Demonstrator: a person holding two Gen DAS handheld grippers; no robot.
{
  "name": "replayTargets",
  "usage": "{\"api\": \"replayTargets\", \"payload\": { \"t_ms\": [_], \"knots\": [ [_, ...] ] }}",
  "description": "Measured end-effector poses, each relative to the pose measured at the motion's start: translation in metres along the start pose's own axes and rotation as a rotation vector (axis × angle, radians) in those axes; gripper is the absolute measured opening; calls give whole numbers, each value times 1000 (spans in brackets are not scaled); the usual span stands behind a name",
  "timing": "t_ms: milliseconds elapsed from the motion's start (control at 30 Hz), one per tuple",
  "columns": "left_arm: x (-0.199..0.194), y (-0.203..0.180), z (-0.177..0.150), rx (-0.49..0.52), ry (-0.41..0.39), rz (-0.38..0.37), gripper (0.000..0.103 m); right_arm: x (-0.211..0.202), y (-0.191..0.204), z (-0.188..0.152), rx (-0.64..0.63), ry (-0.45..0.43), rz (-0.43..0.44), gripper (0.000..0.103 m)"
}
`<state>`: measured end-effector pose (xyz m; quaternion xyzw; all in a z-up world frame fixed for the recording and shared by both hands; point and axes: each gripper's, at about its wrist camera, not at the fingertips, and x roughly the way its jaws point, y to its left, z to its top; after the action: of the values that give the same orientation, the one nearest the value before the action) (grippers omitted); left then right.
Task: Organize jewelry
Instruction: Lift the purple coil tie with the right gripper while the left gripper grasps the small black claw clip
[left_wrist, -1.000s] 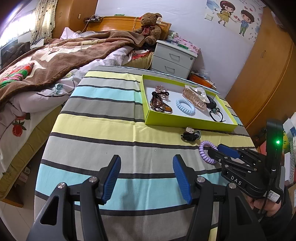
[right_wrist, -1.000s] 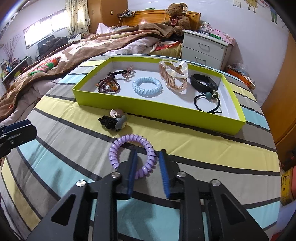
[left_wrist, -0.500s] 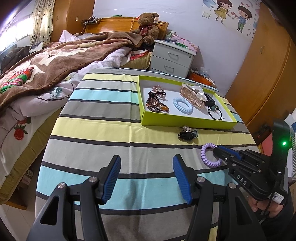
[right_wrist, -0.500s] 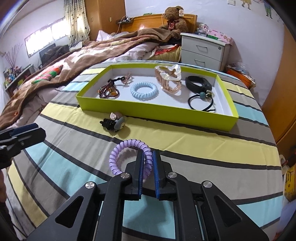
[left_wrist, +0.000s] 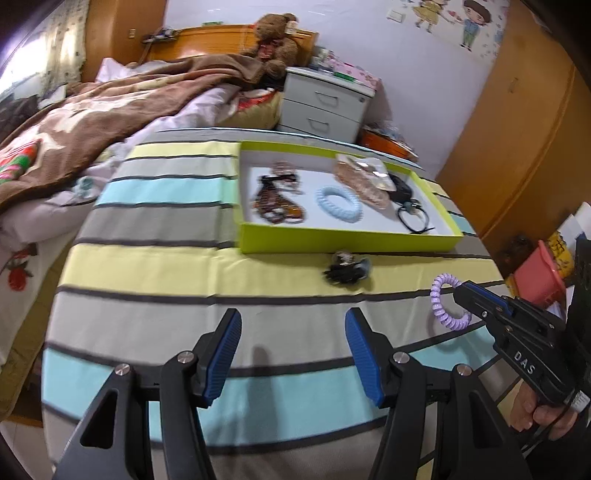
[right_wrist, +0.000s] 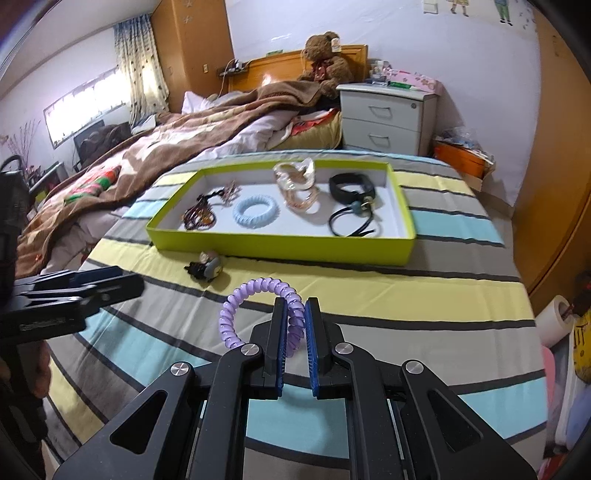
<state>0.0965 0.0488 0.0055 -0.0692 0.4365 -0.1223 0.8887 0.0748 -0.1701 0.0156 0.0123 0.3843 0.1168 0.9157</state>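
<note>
The right gripper (right_wrist: 293, 325) is holding the purple spiral hair tie (right_wrist: 255, 306) clear above the striped surface (right_wrist: 424, 291), with its jaws clamped together on one side of the ring. The rest of the ring is standing out to the left of the blue pads, free in the air. The left gripper (left_wrist: 293, 354) is waiting over the surface with its jaws apart and nothing between them.

The green tray (right_wrist: 280, 249) is lying further ahead and is already carrying a blue spiral tie (right_wrist: 255, 210), a pink claw clip (right_wrist: 297, 184), a black band with a cord (right_wrist: 351, 195) and a beaded piece (right_wrist: 201, 214). A small dark clip (right_wrist: 205, 267) is lying on the surface just in front of the tray wall.

The risk is probably in the grip: only a short part of the soft coil is pinched, so it could slide out during the carry. The hanging loop could also catch the near wall of the tray if the gripper is travelling too low, or land on the blue tie.
</note>
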Motion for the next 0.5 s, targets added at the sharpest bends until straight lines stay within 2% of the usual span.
{"api": "replayTargets", "payload": {
  "t_ms": [233, 500],
  "knots": [
    [29, -34, 15, 87, 36, -39, 63, -10, -15, 0, 28, -23, -13, 10],
    [53, -49, 22, 123, 66, 7, 63, -14, -24, 0, 43, -37, -16, 10]
  ]
}}
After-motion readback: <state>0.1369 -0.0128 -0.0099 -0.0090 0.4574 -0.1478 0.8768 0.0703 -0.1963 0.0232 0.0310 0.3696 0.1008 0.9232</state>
